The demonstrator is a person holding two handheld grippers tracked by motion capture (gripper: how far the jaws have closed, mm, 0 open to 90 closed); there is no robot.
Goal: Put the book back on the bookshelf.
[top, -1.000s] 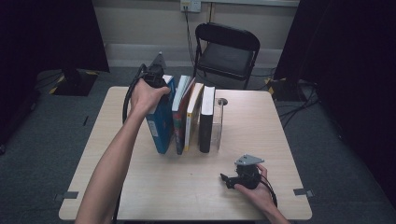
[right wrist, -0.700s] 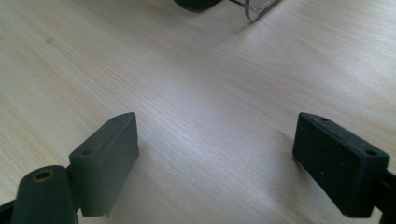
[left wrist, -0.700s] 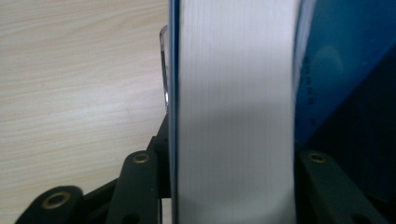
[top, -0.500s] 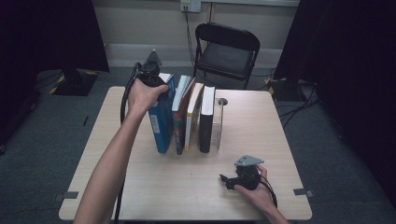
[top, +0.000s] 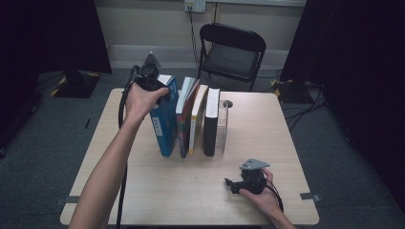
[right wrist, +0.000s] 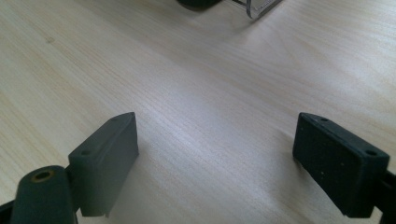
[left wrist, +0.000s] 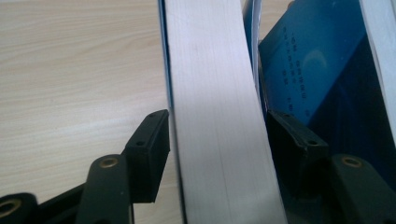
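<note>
**Left claw loosening around the blue book**

Left claw (top: 160,90) at the far end of the row of books, straddling the top of the blue book (top: 165,126). Jaws just been opening, now at a middling spread, the book's white page edge (left wrist: 219,116) between them. Left jaw clearly off the pages with a slim gap showing; right jaw close against the blue cover (left wrist: 317,60), contact there hard to tell. Not a firm pinch any more. Holding hand (top: 141,100) wrapped over the claw body, forearm reaching in from the near left corner of the surface (top: 143,191).

Blue book upright, directly under and between the left claw's jaws, its foot toward the person. Just to the right of that claw: a second book (top: 184,114) with a red and blue spine leaning onto the blue one, then a white and yellow book (top: 197,117), then a black book (top: 211,121), all standing. Beyond the black book, a clear bookend (top: 222,126) touching it.

Right claw (top: 233,185) well apart from the row, low at the near right part of the surface, resting in a hand (top: 260,198). Jaws wide, bare wood between them, nothing gripped. Ahead of this claw, the clear bookend's foot (right wrist: 259,8) at the top edge of the right gripper view.
</note>
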